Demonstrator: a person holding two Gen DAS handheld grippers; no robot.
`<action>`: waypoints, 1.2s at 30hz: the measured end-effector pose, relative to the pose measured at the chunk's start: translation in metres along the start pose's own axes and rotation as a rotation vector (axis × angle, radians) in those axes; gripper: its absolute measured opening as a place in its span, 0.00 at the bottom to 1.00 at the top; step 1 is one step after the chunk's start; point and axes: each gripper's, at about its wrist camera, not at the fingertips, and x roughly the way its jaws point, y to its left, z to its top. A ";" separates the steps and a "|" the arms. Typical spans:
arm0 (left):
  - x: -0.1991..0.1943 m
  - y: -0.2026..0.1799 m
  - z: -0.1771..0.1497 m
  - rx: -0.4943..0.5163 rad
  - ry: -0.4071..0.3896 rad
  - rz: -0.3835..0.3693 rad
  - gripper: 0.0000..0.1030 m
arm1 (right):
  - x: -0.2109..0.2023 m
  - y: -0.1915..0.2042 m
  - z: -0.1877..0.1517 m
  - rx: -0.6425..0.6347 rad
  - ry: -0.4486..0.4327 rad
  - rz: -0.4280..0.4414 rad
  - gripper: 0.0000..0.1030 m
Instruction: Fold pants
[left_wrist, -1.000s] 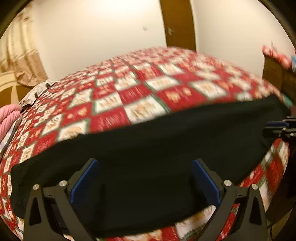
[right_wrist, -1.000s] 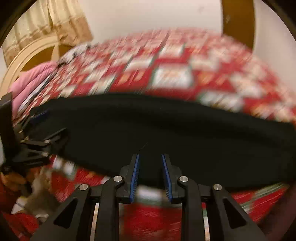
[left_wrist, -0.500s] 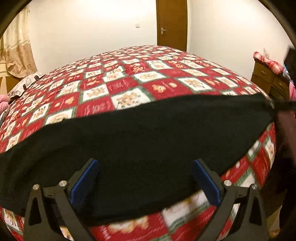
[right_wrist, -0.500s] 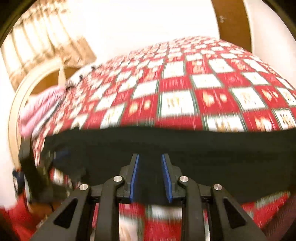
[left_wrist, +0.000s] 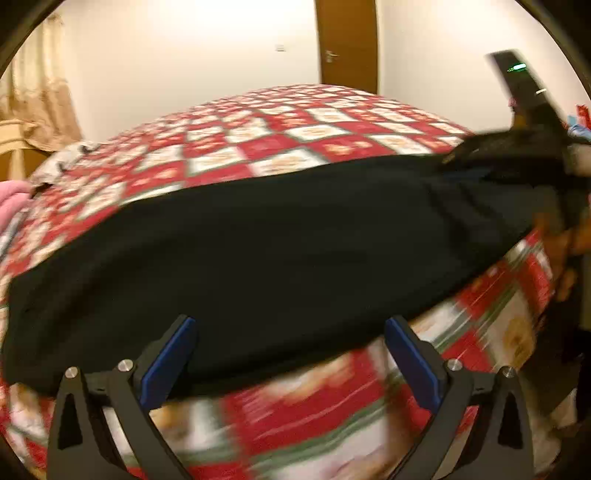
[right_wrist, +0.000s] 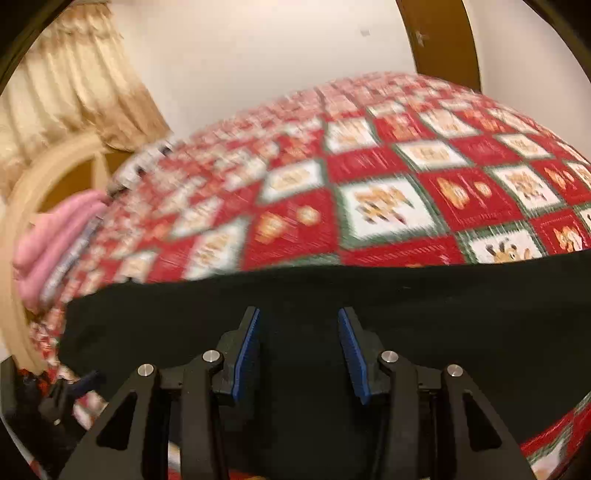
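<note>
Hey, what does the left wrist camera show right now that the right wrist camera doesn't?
Only the left wrist view shows the open left gripper, a door handle, and the right gripper from outside, blurred at the pants' right end.

Only the right wrist view shows the right gripper's open jaws, a curved headboard, and a dark, blurred shape at lower left, probably the left gripper.

Both show the black pants on the red checked quilt, pink bedding, a curtain and the door.

My right gripper (right_wrist: 299, 350) jaws now wider apart than half second ago; pants (left_wrist: 277, 251) end lifts off quilt (left_wrist: 295, 147) at right side
</note>
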 end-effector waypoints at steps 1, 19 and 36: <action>-0.004 0.008 -0.005 -0.007 -0.006 0.027 1.00 | -0.008 0.011 -0.004 -0.030 -0.031 -0.001 0.44; -0.045 0.229 -0.071 -0.706 -0.025 0.241 1.00 | 0.015 0.123 -0.076 -0.230 0.061 0.101 0.68; -0.038 0.245 -0.080 -0.896 -0.115 0.077 0.44 | -0.004 0.138 -0.084 -0.298 0.000 0.093 0.68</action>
